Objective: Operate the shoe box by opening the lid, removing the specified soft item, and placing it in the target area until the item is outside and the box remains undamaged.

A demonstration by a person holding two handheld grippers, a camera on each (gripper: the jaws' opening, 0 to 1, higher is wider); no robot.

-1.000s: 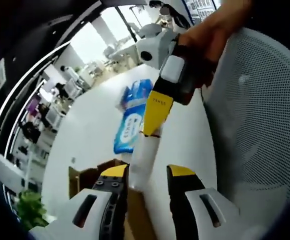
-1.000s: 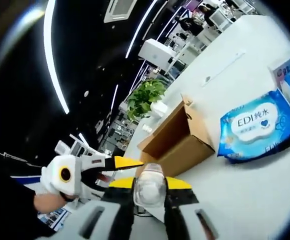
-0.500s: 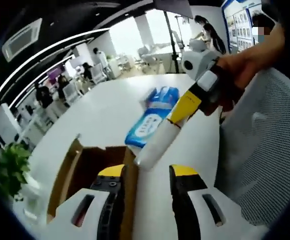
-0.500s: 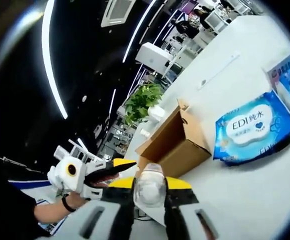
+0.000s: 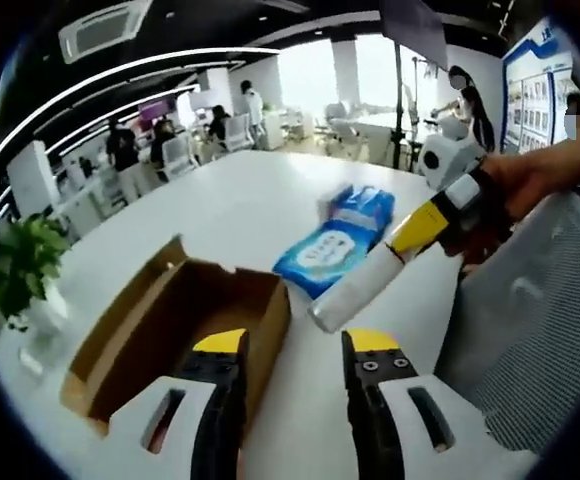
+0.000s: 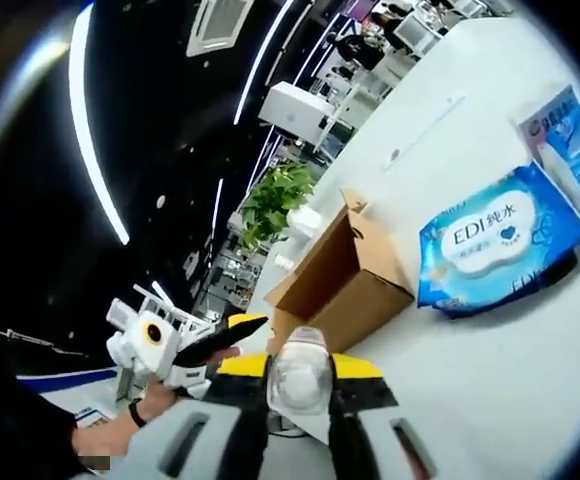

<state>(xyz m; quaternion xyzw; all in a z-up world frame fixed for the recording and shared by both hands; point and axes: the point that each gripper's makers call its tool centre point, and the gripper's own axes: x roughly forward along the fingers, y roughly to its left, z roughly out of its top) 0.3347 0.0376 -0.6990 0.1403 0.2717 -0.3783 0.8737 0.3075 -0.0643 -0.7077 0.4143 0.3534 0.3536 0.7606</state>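
The shoe box (image 5: 185,335) sits open on the worktop (image 5: 220,215) while the right gripper (image 6: 300,378), fingers clenched on the white soft item (image 5: 355,295), holds it outside, unplaced; the left gripper (image 5: 290,345) is released.

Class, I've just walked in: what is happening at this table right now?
A person works a pair of hand-held tongs. The right tongs are shut on a pale, translucent roll-like item, held above the white table. The left tongs are open, holding nothing, just over the open cardboard box. Beyond the box, blue wet-wipe packs lie on the table. A potted plant stands past the box.
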